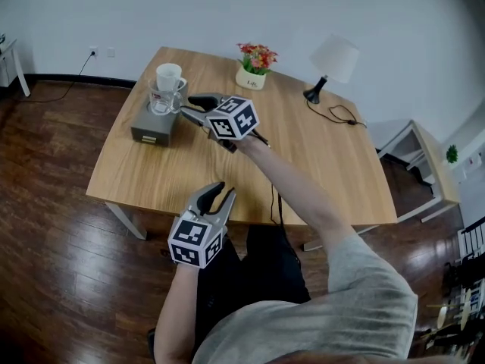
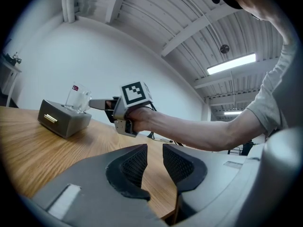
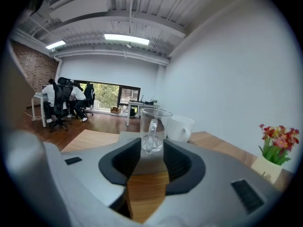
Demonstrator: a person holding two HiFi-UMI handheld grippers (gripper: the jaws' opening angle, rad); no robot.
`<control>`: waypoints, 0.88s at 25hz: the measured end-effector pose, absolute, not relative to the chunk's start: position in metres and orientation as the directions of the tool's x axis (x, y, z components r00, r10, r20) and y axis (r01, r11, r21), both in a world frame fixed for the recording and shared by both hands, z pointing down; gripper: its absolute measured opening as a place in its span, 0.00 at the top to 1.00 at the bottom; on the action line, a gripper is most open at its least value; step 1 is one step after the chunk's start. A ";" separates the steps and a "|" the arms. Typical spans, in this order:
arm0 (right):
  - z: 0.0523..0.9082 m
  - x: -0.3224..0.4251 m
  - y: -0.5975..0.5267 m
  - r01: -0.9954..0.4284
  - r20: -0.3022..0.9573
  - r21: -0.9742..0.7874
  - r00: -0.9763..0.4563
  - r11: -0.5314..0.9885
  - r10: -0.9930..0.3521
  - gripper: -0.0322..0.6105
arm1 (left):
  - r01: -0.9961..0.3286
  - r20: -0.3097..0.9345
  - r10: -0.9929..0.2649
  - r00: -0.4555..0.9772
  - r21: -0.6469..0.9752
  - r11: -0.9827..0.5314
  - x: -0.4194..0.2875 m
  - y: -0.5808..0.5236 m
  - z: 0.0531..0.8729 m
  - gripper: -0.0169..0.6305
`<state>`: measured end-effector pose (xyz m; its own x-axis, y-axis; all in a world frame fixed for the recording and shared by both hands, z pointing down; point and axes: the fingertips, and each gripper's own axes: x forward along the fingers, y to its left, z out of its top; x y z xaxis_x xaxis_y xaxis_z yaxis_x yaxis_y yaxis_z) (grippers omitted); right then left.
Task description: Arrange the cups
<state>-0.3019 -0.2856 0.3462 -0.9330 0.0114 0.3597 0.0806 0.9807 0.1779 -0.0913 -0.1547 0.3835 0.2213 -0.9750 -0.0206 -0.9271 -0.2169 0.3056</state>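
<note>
A clear glass mug [image 1: 161,99] [image 2: 78,97] stands on a grey drawer box [image 1: 154,125] [image 2: 64,118] at the table's far left, with a white mug [image 1: 169,76] [image 3: 181,128] right behind it. My right gripper [image 1: 189,105] [image 2: 94,104] [image 3: 151,148] is open just right of the box. Its jaws point at the glass mug [image 3: 152,129], whose handle faces the gap between them without touching either pad. My left gripper [image 1: 225,189] [image 2: 155,150] hovers at the table's near edge, jaws a narrow gap apart with nothing between them.
A potted flower [image 1: 254,70] [image 3: 274,152] and a white table lamp [image 1: 330,63] with its black cable [image 1: 341,114] stand at the wooden table's [image 1: 318,173] far side. A small side table [image 1: 424,165] is to the right. Seated people [image 3: 61,103] are far off.
</note>
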 end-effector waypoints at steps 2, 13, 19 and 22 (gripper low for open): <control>0.345 -0.271 -0.275 0.120 0.344 0.150 -0.937 0.981 0.062 0.71 | -0.929 -0.017 -0.975 0.223 0.299 -0.218 -0.090 -0.155 0.384 0.82; 0.367 -0.014 -0.263 -0.084 0.154 0.105 -0.983 0.991 -0.099 0.79 | -0.942 0.032 -0.963 0.268 0.217 -0.256 -0.062 -0.154 0.392 0.82; 0.367 0.059 -0.270 -0.237 0.045 0.123 -0.969 0.964 -0.244 0.79 | -0.958 0.072 -0.959 0.273 0.110 -0.264 -0.048 -0.161 0.396 0.82; 0.370 0.065 -0.266 -0.238 0.053 0.150 -0.967 0.960 -0.248 0.79 | -0.963 0.113 -0.957 0.268 0.037 -0.266 -0.045 -0.167 0.401 0.82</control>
